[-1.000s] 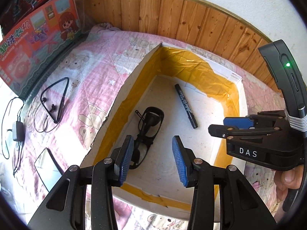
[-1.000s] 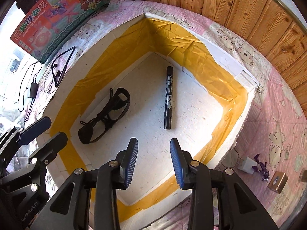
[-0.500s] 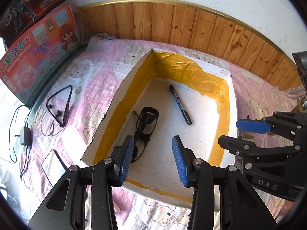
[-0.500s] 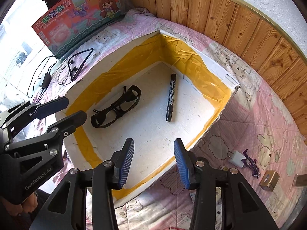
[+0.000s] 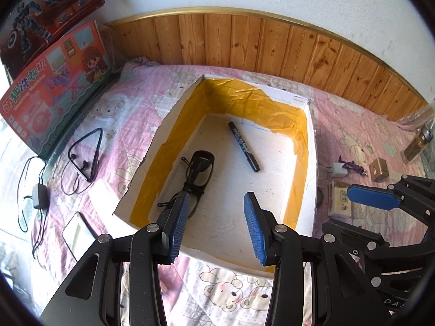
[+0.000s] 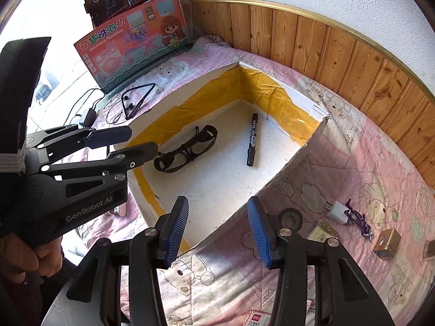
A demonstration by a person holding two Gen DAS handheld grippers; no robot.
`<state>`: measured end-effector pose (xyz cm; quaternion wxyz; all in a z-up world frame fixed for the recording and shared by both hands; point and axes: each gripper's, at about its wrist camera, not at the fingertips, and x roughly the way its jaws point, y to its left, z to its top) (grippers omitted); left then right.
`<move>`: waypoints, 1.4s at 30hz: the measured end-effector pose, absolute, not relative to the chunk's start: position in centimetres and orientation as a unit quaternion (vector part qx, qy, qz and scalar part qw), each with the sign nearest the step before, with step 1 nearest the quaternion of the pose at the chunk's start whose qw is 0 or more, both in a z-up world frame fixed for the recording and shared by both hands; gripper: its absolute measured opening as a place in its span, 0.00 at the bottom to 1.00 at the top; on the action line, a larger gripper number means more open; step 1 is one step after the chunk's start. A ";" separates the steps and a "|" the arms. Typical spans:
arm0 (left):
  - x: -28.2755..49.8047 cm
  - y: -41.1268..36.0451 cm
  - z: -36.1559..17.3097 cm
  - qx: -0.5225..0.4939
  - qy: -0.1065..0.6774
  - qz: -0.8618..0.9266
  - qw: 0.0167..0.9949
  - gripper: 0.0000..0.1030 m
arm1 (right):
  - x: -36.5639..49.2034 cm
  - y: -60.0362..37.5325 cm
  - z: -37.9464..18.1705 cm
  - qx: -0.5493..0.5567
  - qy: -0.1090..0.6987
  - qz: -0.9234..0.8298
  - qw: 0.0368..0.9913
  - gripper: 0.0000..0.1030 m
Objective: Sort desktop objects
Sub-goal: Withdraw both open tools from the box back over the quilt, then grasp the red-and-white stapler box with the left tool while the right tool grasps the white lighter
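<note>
A white foam box (image 5: 312, 146) lined with yellow tape sits on a pink quilt; it also shows in the right wrist view (image 6: 288, 163). Inside lie black glasses (image 5: 197, 171) (image 6: 187, 149) and a black marker (image 5: 243, 146) (image 6: 252, 142). My left gripper (image 5: 216, 224) is open and empty above the box's near edge. My right gripper (image 6: 217, 228) is open and empty over the box's near right corner. To the right of the box lie a white charger plug (image 6: 337, 210), a tape roll (image 6: 292, 218), a small gold box (image 6: 387, 243) and a card pack (image 5: 339, 198).
Left of the box lie black neckband earphones (image 5: 87, 152), a cabled adapter (image 5: 39, 195) and a phone (image 5: 77, 233). Toy boxes (image 5: 51, 81) lean at the far left. A wood-panelled wall (image 5: 272, 46) runs behind. A bottle (image 5: 417, 144) stands far right.
Both grippers have pulled back and up from the box, so more of the quilt shows. The right gripper has moved toward the right of the box. Both stay open and empty.
</note>
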<state>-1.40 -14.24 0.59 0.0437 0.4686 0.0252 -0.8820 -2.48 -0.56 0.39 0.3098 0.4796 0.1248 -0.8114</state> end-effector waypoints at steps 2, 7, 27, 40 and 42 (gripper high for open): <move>-1.0 -13.9 0.7 0.467 0.025 -0.883 0.039 0.43 | -1.5 0.2 0.5 0.471 0.121 -0.817 0.311 0.46; -0.1 -12.6 1.0 0.461 0.013 -0.887 0.030 0.43 | 1.3 2.1 1.0 0.437 0.113 -0.833 0.318 0.46; 3.6 -3.3 0.3 0.459 -0.027 -0.883 -0.095 0.43 | 5.2 11.4 1.4 0.409 0.023 -0.857 0.311 0.49; 4.1 3.0 -5.5 0.535 -0.046 -0.822 -0.191 0.43 | 3.7 17.8 -5.7 0.488 0.024 -0.830 0.269 0.49; 4.6 4.2 -5.6 0.528 -0.068 -0.818 -0.215 0.43 | 3.2 17.5 -7.1 0.499 0.040 -0.823 0.268 0.49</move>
